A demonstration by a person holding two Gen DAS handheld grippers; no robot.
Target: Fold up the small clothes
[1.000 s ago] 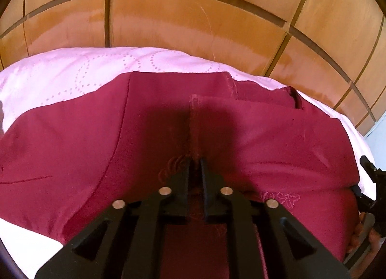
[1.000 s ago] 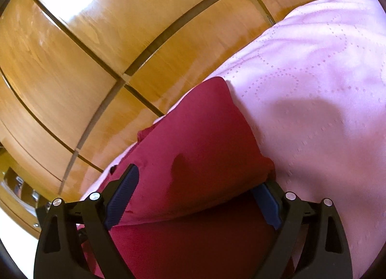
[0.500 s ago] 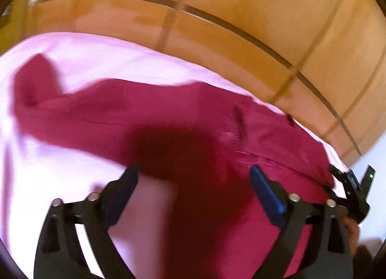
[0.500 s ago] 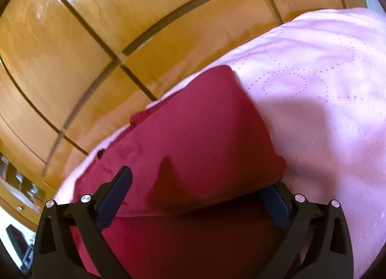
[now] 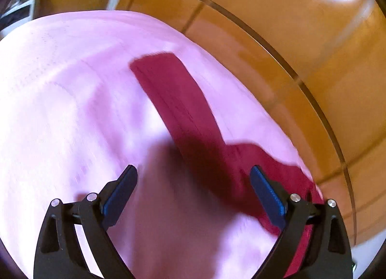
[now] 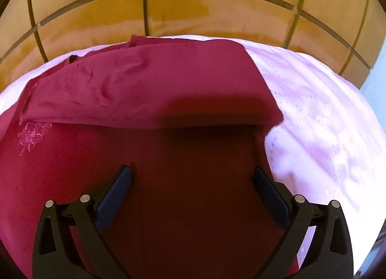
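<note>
Maroon garment on pink sheet, under wide-open right gripper, beside just-opened, empty left gripper

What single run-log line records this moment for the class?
left gripper: open, empty, jaws just opened | right gripper: open, empty | dark red cloth garment: part-folded on pink dotted bedsheet | fold unfinished
</note>
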